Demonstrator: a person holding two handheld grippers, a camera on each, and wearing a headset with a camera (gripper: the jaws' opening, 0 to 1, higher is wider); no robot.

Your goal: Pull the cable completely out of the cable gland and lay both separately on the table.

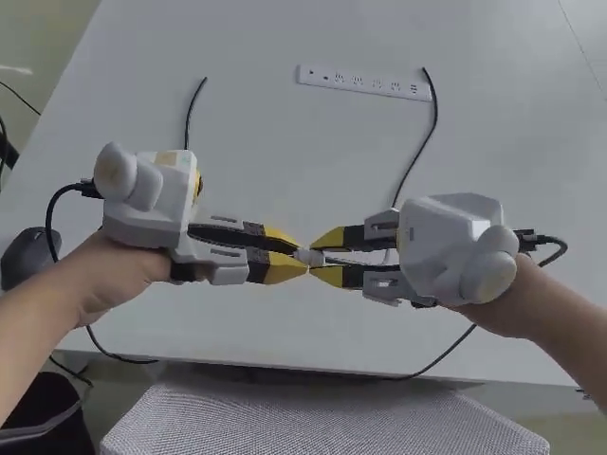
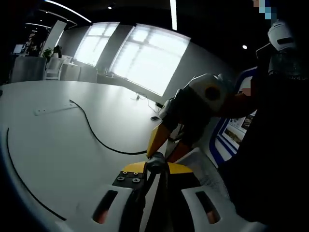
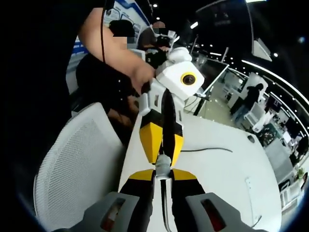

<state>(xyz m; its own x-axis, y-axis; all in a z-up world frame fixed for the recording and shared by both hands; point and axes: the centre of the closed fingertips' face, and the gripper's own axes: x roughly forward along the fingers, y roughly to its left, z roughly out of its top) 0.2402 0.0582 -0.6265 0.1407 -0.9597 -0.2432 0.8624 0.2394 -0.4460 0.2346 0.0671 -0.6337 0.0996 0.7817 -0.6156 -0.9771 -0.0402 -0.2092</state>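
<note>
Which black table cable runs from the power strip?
The right cable, leaving the power strip's right end toward the right tongs; the left cable ends free, apart from it.

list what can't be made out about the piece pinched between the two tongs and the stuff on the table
- Whether a cable still sits in the small white cable gland: head view, the yellow tips of the left tongs and right tongs cover it.
- Sockets of the long white plastic power strip: head view, too small.
- Dark rounded object: head view, cut off by the left edge.
</note>
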